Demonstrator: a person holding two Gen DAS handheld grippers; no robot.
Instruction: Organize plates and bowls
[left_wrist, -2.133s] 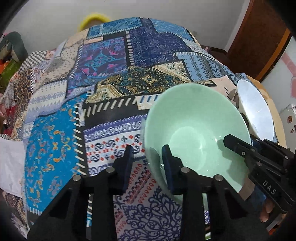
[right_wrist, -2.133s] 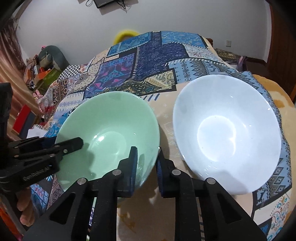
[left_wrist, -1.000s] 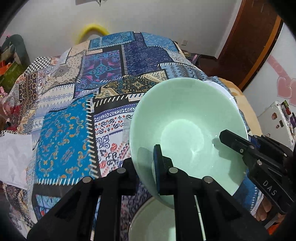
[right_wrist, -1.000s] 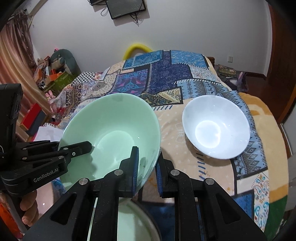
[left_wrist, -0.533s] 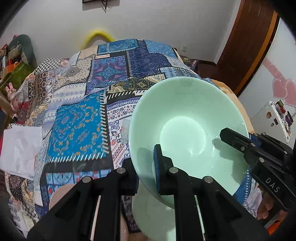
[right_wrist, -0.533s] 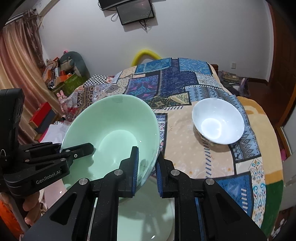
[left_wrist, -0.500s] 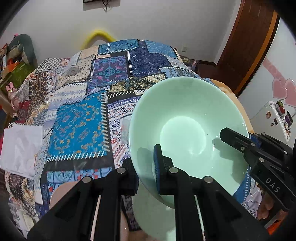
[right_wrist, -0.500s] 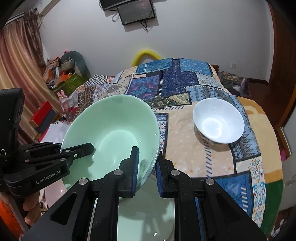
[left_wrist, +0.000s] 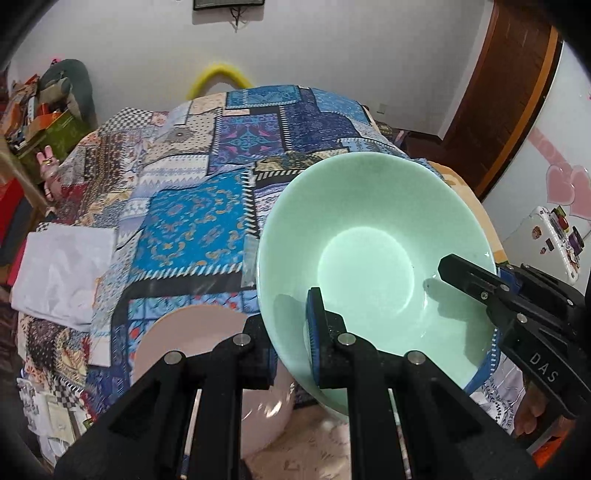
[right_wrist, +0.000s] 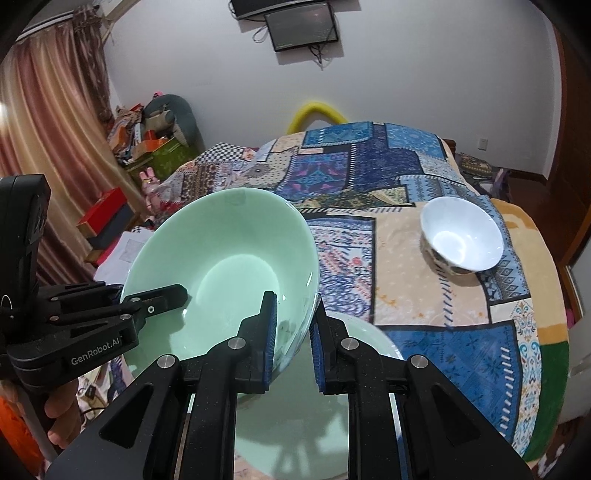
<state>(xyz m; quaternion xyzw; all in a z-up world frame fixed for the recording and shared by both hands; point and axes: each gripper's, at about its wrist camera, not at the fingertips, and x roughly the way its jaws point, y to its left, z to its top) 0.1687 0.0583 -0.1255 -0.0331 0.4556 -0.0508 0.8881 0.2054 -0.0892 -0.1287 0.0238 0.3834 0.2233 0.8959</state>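
Both grippers hold one mint green bowl (left_wrist: 369, 258) in the air above the bed. My left gripper (left_wrist: 291, 332) is shut on its near rim. My right gripper (right_wrist: 293, 328) is shut on the bowl (right_wrist: 229, 269) at its right rim, and also shows in the left wrist view (left_wrist: 476, 291). A pale green plate (right_wrist: 317, 424) lies under the bowl. A pink plate (left_wrist: 192, 350) lies to its left. A white bowl (right_wrist: 461, 236) stands on the bed at the far right.
The patchwork bedspread (left_wrist: 192, 221) covers the bed. A white cloth (left_wrist: 62, 269) lies at its left edge. Boxes and toys (right_wrist: 147, 147) crowd the floor at the left. A dark wooden door (left_wrist: 495, 96) is at the right.
Both grippers have lifted the green bowl higher and pulled it back toward me. The white bowl now looks smaller and farther away. The pink plate has come into view.
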